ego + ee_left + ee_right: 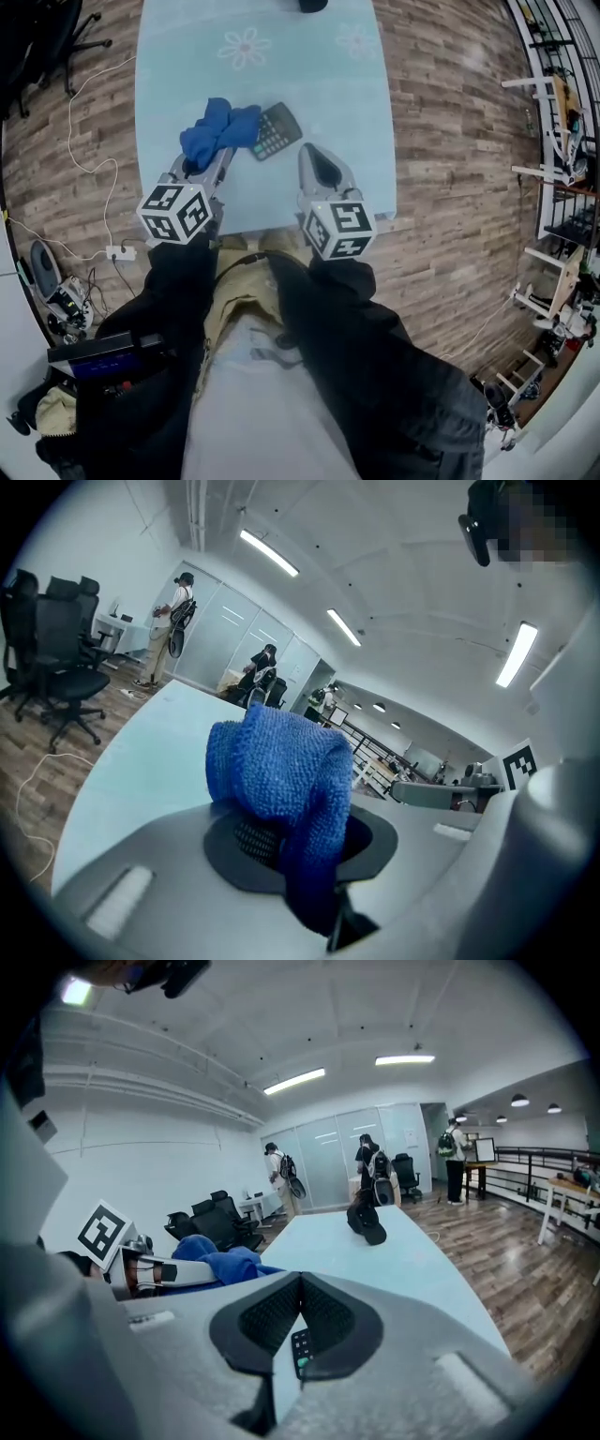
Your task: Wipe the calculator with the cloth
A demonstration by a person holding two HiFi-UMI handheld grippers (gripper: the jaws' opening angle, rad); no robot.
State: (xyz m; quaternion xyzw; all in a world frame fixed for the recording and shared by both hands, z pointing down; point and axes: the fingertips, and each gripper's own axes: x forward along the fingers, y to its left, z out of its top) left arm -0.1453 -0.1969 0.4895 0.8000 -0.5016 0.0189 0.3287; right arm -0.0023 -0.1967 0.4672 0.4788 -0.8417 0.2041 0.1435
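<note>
Being pinched in the left gripper [210, 161], the cloth [220, 129] is being held at the calculator's [277, 130] left edge; the right gripper [315, 156], just beside it, is pressed together, empty. Unbraced, the calculator could be pushed away.

Blue cloth [281, 780] clamped betw. L tongs [298, 847], over table [141, 761].

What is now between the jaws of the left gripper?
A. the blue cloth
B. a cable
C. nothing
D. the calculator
A: the left gripper view shows the blue cloth bunched and clamped between the jaws of the left gripper, while the calculator lies free on the table.
</note>
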